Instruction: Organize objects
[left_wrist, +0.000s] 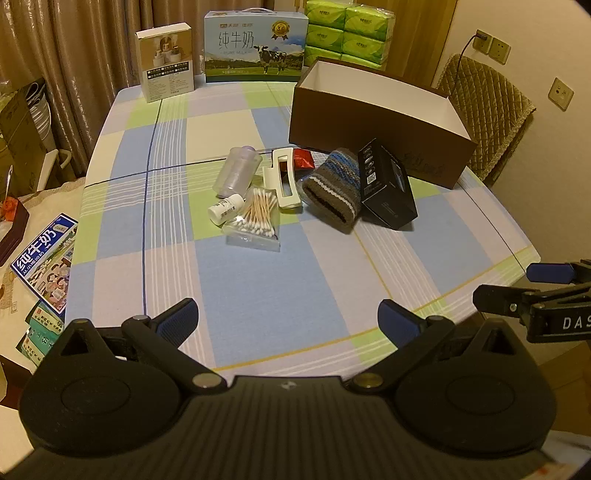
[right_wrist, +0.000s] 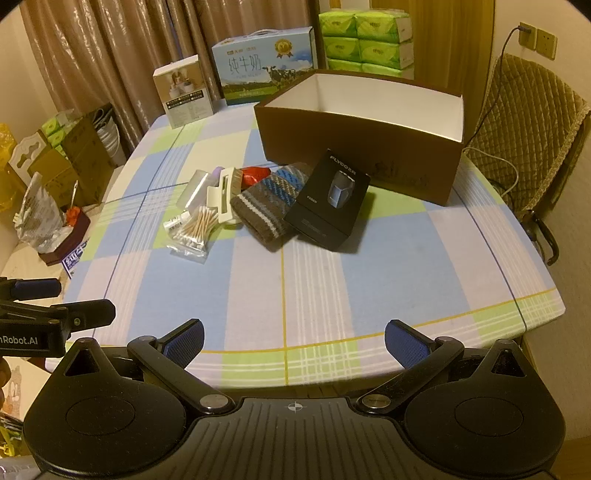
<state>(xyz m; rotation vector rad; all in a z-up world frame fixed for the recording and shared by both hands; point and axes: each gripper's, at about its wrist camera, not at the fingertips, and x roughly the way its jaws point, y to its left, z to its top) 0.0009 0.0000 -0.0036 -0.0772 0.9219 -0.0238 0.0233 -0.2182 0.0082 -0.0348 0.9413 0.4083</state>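
Both grippers hang over the near edge of the checked-cloth table (left_wrist: 258, 295), angled down, nothing in either. The left gripper (left_wrist: 287, 320) has its jaws spread wide; the right gripper (right_wrist: 294, 341) likewise, blue pads well apart.

The clutter sits mid-table, just in front of the open brown cardboard box with white lining (left_wrist: 373, 122), which stands toward the far right corner. From the left: a clear plastic cup (left_wrist: 238, 170) lying on its side, a small white pill bottle (left_wrist: 225, 208), a clear bag of cotton swabs (left_wrist: 256, 218), a cream hair claw clip (left_wrist: 282, 177), a red wrapper (left_wrist: 303, 159), a striped knitted sleeve in grey and blue (left_wrist: 334, 184), and a black rectangular product box (left_wrist: 388, 184) leaning on that knit.

Handling, I'd judge: the black box is stiff and flat-sided, so pinch across its narrow sides. The knit is soft and will sag; take its middle. The swab bag looks slippery, the cup light and prone to roll.

The right wrist view shows the black box's printed front and the brown box's bare inside; the left view shows the pill bottle and cup far more clearly.
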